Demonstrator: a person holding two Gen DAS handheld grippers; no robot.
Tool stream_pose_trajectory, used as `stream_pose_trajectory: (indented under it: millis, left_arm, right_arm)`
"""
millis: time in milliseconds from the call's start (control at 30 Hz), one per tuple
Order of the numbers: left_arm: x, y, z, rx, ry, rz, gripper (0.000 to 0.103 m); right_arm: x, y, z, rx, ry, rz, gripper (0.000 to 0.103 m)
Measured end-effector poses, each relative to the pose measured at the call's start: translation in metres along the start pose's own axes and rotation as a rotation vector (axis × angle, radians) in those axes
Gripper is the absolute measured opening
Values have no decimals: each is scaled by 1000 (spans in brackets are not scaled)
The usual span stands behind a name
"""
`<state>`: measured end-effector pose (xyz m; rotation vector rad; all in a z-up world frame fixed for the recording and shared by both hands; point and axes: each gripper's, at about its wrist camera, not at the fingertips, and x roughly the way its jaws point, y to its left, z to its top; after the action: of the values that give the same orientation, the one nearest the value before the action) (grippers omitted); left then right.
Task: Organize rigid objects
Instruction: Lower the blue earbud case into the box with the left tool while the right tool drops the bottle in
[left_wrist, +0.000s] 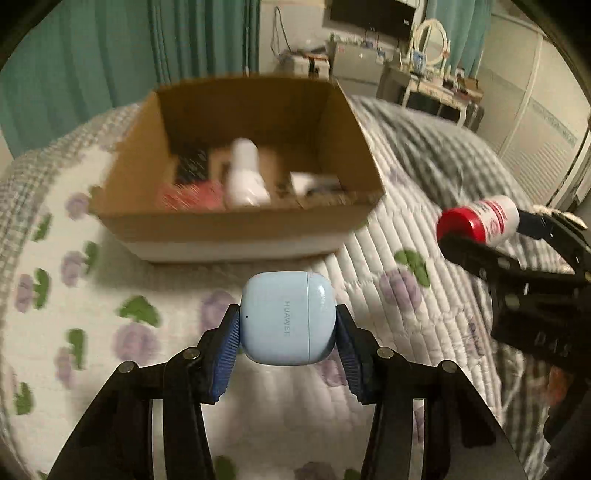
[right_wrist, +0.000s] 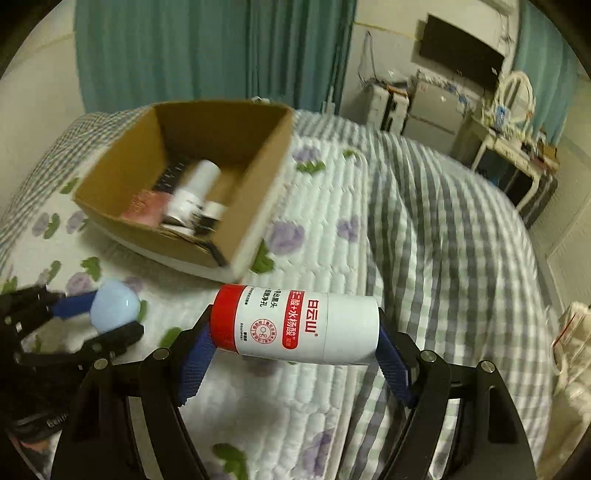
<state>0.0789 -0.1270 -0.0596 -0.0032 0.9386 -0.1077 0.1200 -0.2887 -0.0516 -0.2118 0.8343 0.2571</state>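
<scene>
My left gripper (left_wrist: 288, 332) is shut on a light blue earbud case (left_wrist: 288, 317), held above the flowered quilt just in front of an open cardboard box (left_wrist: 236, 225). My right gripper (right_wrist: 295, 343) is shut on a white bottle with a red cap (right_wrist: 295, 323), held sideways above the quilt to the right of the box (right_wrist: 243, 236). Each gripper shows in the other's view: the right one with its bottle (left_wrist: 480, 218) and the left one with its case (right_wrist: 114, 306). The box holds a white bottle (left_wrist: 245, 173), a pink item (left_wrist: 188, 195) and other blurred things.
The box stands on a bed with a white flowered quilt (left_wrist: 110, 314) and a grey checked blanket (right_wrist: 443, 229) to the right. Teal curtains (right_wrist: 184, 55) hang behind. A dresser with a mirror (left_wrist: 432, 55) stands at the far right.
</scene>
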Motion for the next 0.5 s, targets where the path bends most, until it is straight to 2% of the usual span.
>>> stream_pose_trajectory:
  millis: [267,500]
  left_arm:
    - [-51,45,35,-16,-109,25,50]
    - [-74,76,62,-27,-178,55,50]
  right_arm:
    - [-65,52,24,-91,-95,-6,78]
    - [-82,77,49,-79,-140,37,78]
